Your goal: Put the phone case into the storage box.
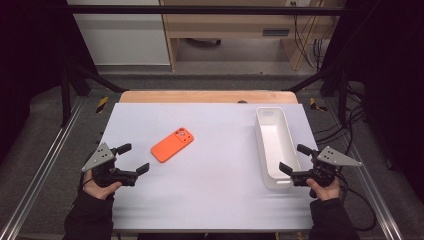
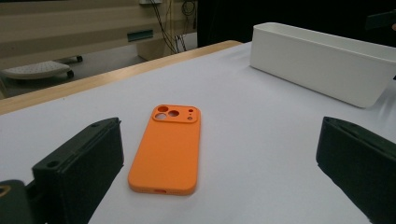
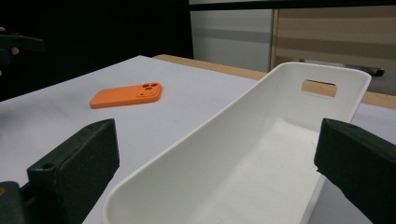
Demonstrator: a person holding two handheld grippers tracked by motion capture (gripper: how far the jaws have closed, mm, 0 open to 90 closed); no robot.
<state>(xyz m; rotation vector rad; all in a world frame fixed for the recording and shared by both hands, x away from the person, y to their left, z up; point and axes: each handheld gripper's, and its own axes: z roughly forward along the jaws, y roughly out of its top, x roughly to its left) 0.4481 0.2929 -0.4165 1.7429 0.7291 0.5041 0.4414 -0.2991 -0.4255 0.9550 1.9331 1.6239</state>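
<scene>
A white tabletop (image 1: 210, 200) is lying under a fixed camera, with a person's two hands coming in at the near edge, each holding a claw.

The left claw (image 1: 136, 157) is hovering near the tabletop's near left corner, its two black jaws standing spread wide with nothing between them. It is pointing toward an orange phone case (image 1: 172, 144), which is lying flat and face down – camera cutouts showing at its far end – left of the tabletop's middle, turned at a slant. In the left gripper view, the phone case (image 2: 168, 149) is sitting on the tabletop ahead of the open jaws, not touching either one.

The right claw (image 1: 295, 159) is sitting near the tabletop's right edge, toward the near corner, its jaws also spread wide and gripping nothing. It is facing a long white tray (image 1: 272, 147), which is running along the right edge from near to far. The claw's jaws are reaching over the tray's near end – whether they are touching its rim cannot be told. In the right gripper view, the tray (image 3: 233, 140) is showing a bare inside and a handle slot in its far wall.

The phone case and the tray are lying well apart.
</scene>
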